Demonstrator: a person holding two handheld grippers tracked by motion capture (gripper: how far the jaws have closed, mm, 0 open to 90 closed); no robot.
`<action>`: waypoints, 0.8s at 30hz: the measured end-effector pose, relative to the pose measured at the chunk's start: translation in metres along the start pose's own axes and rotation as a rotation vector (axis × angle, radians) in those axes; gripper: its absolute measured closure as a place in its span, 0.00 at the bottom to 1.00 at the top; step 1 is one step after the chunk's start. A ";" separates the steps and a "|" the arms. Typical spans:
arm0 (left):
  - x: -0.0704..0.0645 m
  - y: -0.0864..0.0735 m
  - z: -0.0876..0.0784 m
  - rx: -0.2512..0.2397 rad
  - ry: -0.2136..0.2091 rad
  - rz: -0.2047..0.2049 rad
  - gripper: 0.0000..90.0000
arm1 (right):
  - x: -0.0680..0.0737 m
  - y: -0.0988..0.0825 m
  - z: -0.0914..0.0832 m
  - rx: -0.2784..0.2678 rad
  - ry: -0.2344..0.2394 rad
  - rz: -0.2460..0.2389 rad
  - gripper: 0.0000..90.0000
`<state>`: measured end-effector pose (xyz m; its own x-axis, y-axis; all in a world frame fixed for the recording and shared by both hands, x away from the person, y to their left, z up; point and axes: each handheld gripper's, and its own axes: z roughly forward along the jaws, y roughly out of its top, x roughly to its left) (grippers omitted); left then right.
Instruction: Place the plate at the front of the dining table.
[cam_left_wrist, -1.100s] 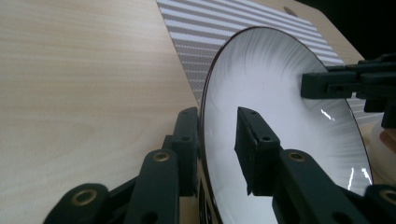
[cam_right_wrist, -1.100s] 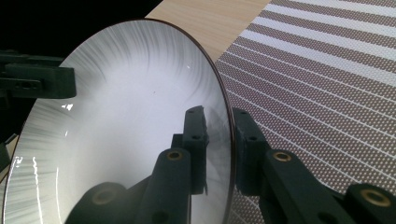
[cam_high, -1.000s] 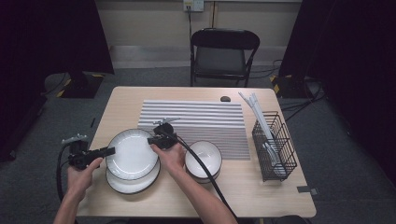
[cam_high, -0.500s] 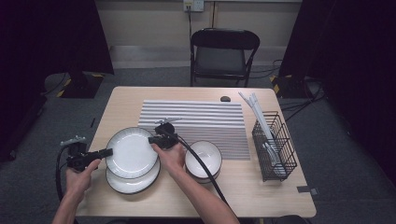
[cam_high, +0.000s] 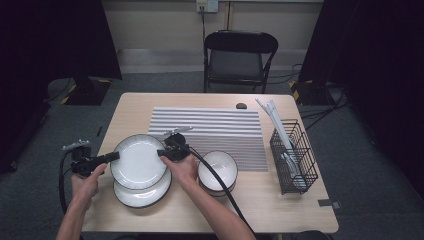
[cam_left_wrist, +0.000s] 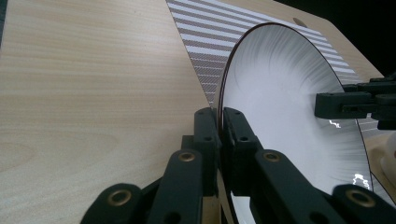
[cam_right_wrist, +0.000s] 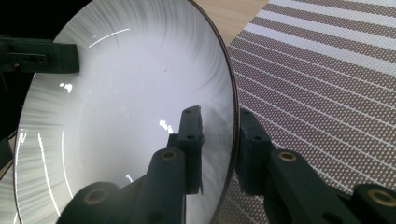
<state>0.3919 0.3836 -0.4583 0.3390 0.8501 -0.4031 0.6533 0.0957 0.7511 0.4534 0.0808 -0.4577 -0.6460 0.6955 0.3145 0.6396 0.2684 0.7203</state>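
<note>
A white plate (cam_high: 139, 161) with a thin dark rim is held tilted over a second white plate (cam_high: 142, 197) that lies on the table. My left gripper (cam_high: 116, 156) is shut on its left rim, and its jaws have just closed there. In the left gripper view the pads (cam_left_wrist: 205, 126) pinch the plate (cam_left_wrist: 280, 107) edge. My right gripper (cam_high: 161, 152) straddles the opposite rim. Its jaws have just been opening and stand loosely around the plate (cam_right_wrist: 116, 93) edge, with a gap at the inner pad (cam_right_wrist: 191, 135).
A white bowl (cam_high: 217, 167) sits just right of the plates. A striped mat (cam_high: 215, 130) covers the table's middle. A black wire basket (cam_high: 295, 160) with white utensils stands at the right edge. A folding chair (cam_high: 240, 55) is behind the table.
The left hand has shifted slightly at the plate's left rim. The plate and the right hand stay where they were.
</note>
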 end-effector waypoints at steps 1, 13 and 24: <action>0.000 0.000 0.000 -0.002 -0.003 -0.009 0.95 | 0.000 0.000 0.000 -0.003 -0.001 -0.001 0.83; -0.004 -0.006 -0.009 0.027 -0.016 0.019 0.83 | 0.000 0.001 -0.001 -0.004 -0.002 0.004 0.86; -0.008 -0.028 -0.016 0.086 -0.039 0.007 0.73 | 0.000 0.002 0.000 -0.006 -0.007 -0.010 0.87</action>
<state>0.3599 0.3820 -0.4676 0.3690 0.8294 -0.4194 0.7062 0.0432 0.7067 0.4547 0.0810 -0.4559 -0.6495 0.6973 0.3032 0.6309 0.2716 0.7268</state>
